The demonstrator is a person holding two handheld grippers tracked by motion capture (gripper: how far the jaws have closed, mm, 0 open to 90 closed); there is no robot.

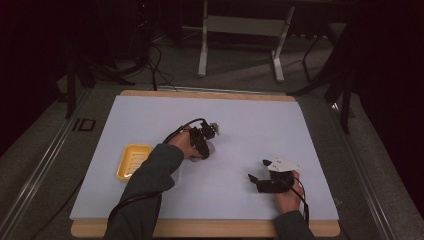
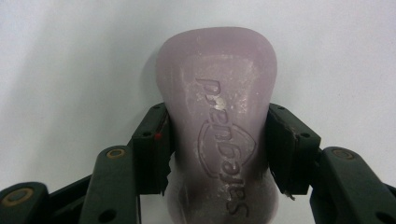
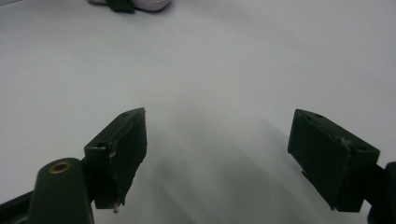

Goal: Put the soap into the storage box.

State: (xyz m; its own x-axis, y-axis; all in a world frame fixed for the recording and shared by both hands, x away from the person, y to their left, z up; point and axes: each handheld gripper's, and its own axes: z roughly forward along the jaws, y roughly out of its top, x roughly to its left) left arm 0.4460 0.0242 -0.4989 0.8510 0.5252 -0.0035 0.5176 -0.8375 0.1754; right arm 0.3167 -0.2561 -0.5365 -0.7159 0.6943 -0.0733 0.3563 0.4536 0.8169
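A pale lilac soap bar (image 2: 217, 93) with an embossed brand name lies flat on the white mat. My left gripper (image 2: 219, 144) straddles it, and both black pads press against its narrow waist. In the high view the left gripper (image 1: 202, 146) points down at the soap bar (image 1: 210, 149) near the mat's middle. A yellow soap dish (image 1: 123, 169) sits empty to the left of that hand. My right gripper (image 1: 258, 170) rests low at the front right, open with nothing between its pads (image 3: 123, 140). In the right gripper view the soap bar (image 3: 152, 3) shows far off at the top edge.
The white mat (image 1: 250, 120) covers a wooden tabletop (image 1: 210, 229). Beyond the table's far edge stand a metal frame (image 1: 240, 30) and loose cables (image 1: 150, 65) on the floor. Bare mat lies between the two grippers.
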